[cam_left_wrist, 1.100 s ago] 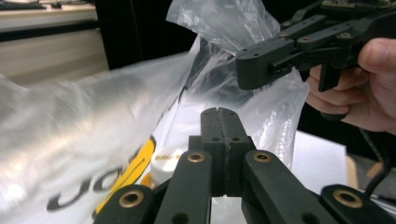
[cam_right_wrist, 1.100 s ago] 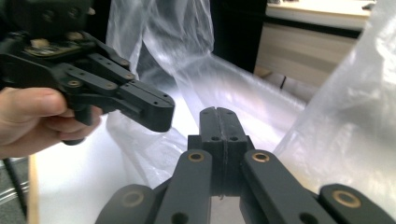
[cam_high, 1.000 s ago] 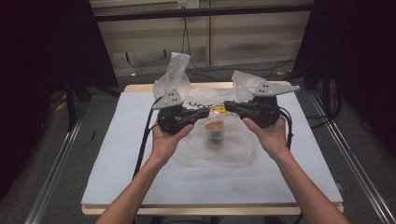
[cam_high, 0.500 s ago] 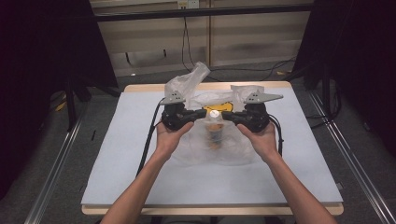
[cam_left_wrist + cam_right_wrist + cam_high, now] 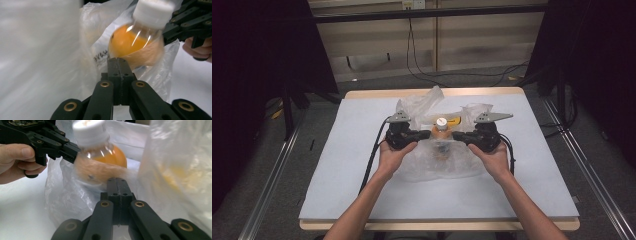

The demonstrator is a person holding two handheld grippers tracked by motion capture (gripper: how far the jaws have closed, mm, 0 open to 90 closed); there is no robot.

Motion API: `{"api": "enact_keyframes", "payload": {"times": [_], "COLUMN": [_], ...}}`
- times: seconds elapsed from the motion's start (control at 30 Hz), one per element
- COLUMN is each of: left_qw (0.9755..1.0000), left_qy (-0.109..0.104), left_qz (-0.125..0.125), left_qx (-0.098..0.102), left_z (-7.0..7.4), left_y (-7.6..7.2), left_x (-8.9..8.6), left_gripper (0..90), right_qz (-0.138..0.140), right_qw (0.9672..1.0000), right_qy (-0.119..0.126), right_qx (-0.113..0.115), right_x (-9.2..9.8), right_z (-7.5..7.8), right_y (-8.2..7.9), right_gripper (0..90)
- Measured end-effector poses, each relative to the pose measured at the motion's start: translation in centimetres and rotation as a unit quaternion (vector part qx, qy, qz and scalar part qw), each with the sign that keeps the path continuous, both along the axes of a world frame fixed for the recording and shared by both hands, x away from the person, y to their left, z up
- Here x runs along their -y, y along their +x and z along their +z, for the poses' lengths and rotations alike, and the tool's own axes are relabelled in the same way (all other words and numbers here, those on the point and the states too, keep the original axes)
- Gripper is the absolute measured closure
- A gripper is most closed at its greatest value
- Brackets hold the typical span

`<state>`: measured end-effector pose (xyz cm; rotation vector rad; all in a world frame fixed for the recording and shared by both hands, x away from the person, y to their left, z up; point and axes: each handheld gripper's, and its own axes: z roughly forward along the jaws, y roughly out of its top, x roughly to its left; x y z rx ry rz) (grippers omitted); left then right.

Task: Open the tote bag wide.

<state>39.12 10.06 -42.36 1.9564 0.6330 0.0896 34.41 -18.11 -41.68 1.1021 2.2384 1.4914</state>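
You had both claws, the left claw (image 5: pixel 426 134) and the right claw (image 5: pixel 457 135), pressed together on the clear plastic bag (image 5: pixel 437 165), pinching it at either side of the orange bottle (image 5: pixel 441 131) standing mid-worktop (image 5: pixel 362 150). It looked like the bagging or unbagging step. Next, you'd likely need to draw the plastic evenly past the white cap (image 5: pixel 152 12) without tipping the bottle.

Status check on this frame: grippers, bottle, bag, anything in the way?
Left gripper and right gripper shut on plastic bag. Orange bottle upright between them, inside bag. Nothing blocking.
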Motion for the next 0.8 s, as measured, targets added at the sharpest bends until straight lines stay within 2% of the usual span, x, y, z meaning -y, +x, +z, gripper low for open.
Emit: {"api": "enact_keyframes", "payload": {"times": [0.2,0.3,0.4,0.63,0.67,0.8], "left_qw": [0.9996,0.9995,0.9991,0.9985,0.9978,0.9977], "left_qy": [0.023,0.018,0.023,0.033,0.045,0.053], "left_qz": [-0.01,-0.02,-0.032,-0.04,-0.045,-0.038], "left_qx": [-0.011,-0.016,-0.014,-0.019,-0.018,-0.019], "left_z": [-1.7,-2.5,-3.0,-3.8,-4.0,-4.7], "left_y": [-0.1,-0.3,-0.5,-0.7,-0.7,-0.6], "left_x": [0.5,0.5,0.5,0.7,0.7,0.6], "left_gripper": [90.0,90.0,90.0,90.0,90.0,90.0], "right_qz": [0.006,0.011,0.018,0.026,0.026,0.026], "right_qw": [0.9999,0.9997,0.9997,0.9993,0.9993,0.9989], "right_qy": [-0.001,-0.007,0.001,-0.007,-0.009,-0.017], "right_qx": [-0.015,-0.018,-0.019,-0.025,-0.027,-0.036], "right_x": [-0.2,-0.3,-0.3,-0.4,-0.4,-0.2], "right_z": [-1.7,-2.3,-2.9,-3.7,-3.9,-4.7], "right_y": [-0.1,-0.2,-0.3,-0.5,-0.5,-0.6], "right_gripper": [90.0,90.0,90.0,90.0,90.0,90.0]}}
